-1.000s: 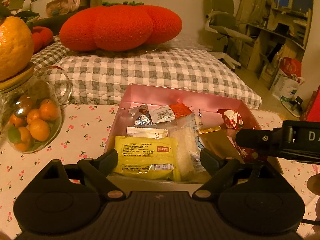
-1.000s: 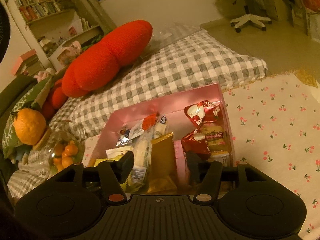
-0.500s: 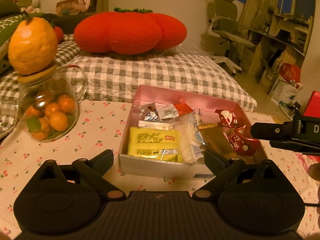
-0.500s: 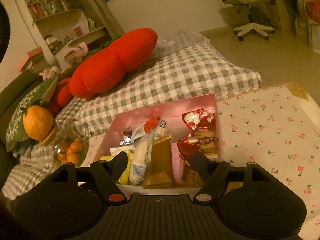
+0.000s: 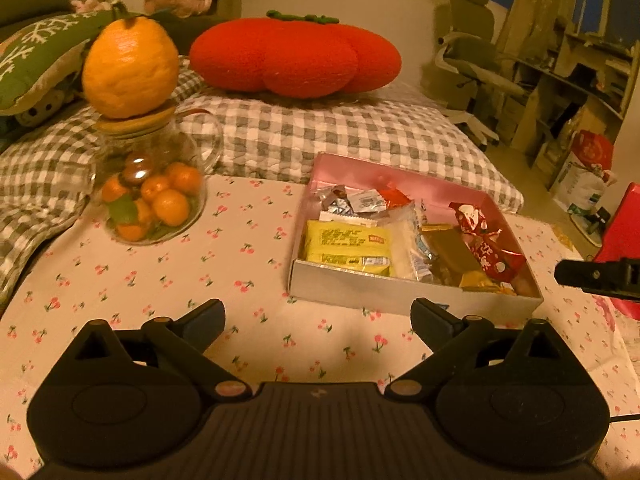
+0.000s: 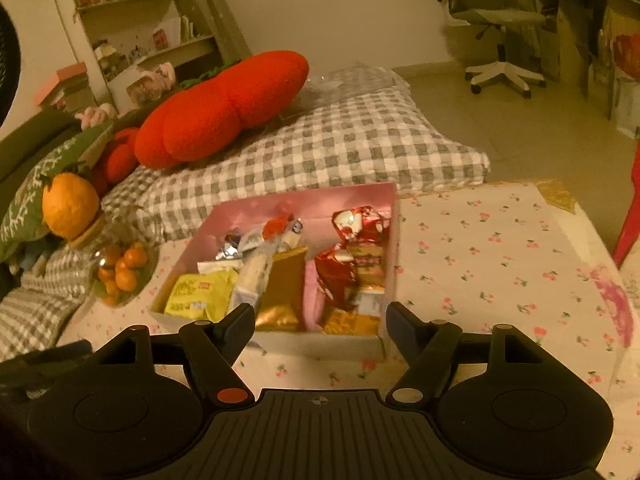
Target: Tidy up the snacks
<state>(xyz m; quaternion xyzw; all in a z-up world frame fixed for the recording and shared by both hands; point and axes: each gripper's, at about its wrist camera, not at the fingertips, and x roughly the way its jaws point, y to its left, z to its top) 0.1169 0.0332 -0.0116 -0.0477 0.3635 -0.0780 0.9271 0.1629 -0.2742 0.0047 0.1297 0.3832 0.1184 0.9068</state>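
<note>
A pink box (image 5: 400,174) (image 6: 316,204) full of snack packets stands on the cherry-print tablecloth. Inside lie a yellow packet (image 5: 346,246) (image 6: 200,294), a gold packet (image 5: 452,254) (image 6: 282,292), red wrapped snacks (image 5: 486,246) (image 6: 356,240) and several small packets at the back. My left gripper (image 5: 318,314) is open and empty, hovering over the cloth in front of the box. My right gripper (image 6: 320,318) is open and empty, just in front of the box's near wall. Its side shows in the left wrist view (image 5: 596,276).
A glass jar of small oranges (image 5: 150,196) (image 6: 120,272) with a big orange on its lid (image 5: 130,72) stands left of the box. A checked cushion (image 5: 340,136) and a red tomato pillow (image 5: 296,56) lie behind. A red object (image 5: 624,224) is at the right.
Both grippers have pulled back and up from the box. They were over its near edge a second ago and now hover in front of it. The snacks have not moved.
</note>
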